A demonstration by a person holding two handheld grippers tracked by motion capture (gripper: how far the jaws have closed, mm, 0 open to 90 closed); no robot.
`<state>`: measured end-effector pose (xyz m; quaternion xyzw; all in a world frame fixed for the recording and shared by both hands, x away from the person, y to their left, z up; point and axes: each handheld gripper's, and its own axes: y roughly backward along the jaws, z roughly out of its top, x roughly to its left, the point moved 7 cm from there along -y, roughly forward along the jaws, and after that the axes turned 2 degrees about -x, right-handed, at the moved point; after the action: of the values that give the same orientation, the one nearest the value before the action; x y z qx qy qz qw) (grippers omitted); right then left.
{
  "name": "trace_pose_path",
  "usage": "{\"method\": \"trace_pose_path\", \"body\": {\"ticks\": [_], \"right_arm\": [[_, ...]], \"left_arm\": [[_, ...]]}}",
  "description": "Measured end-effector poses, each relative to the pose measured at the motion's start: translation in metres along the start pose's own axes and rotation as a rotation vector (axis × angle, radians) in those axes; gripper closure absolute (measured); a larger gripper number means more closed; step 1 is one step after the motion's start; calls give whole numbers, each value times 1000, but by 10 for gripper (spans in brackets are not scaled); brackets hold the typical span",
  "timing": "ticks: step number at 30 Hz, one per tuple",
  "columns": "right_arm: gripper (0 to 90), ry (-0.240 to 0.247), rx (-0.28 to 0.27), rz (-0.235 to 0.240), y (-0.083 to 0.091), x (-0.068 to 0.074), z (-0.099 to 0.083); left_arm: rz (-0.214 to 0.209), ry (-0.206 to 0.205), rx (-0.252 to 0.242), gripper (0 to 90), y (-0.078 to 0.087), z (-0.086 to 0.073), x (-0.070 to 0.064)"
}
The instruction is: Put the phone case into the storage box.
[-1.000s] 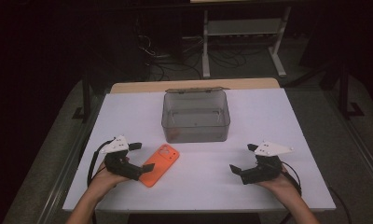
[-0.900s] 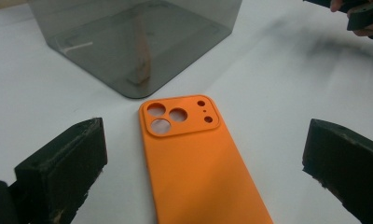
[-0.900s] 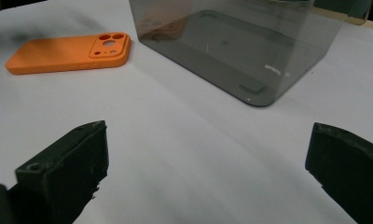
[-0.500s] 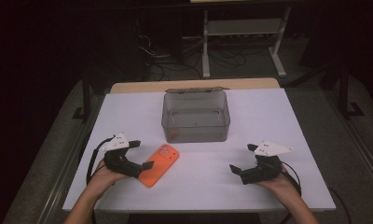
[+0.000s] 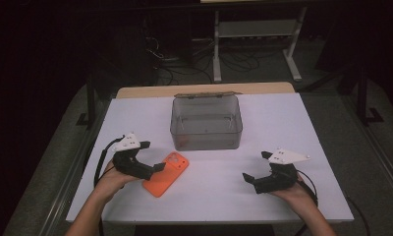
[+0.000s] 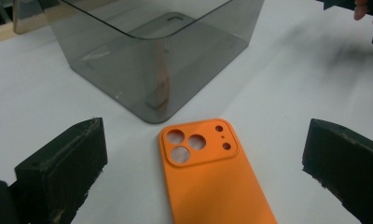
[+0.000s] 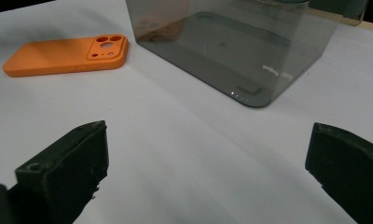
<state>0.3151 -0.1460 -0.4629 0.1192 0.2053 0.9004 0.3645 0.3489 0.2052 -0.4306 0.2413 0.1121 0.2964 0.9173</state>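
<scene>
Phone case (image 5: 165,173), orange, lies flat on white table (image 5: 283,128), camera cutouts facing up and toward bin (image 5: 206,123). Bin is smoky clear plastic, sits at table centre-rear, nothing visible inside; case lies just in front of its front-left corner, not touching. Left gripper (image 5: 153,167) rests low at table's left w/ jaws spread wide; in left gripper view the case (image 6: 212,179) lies between the two jaws, clear of both. Right gripper (image 5: 250,180) sits at table's right-front, well apart from case, jaws also spread wide w/ nothing between them. Right gripper view: case (image 7: 68,55) at upper left, bin (image 7: 231,44) ahead. Each gripper is held by a hand at bottom edge; cables trail back.
</scene>
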Motion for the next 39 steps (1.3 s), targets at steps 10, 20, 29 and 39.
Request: {"method": "trace_pose_path", "body": {"ticks": [10,20,29,39], "right_arm": [[0,2,-1,0,0,0,0],[0,-1,-2,0,0,0,0],[0,-1,-1,1,0,0,0],[0,1,1,2,0,0,0]], "left_arm": [[6,-6,-15,0,-9,12,1],[4,-11,-26,0,-22,23,-1],[10,-10,-30,0,-33,28,-1],[54,5,-34,0,-40,28,3]]}}
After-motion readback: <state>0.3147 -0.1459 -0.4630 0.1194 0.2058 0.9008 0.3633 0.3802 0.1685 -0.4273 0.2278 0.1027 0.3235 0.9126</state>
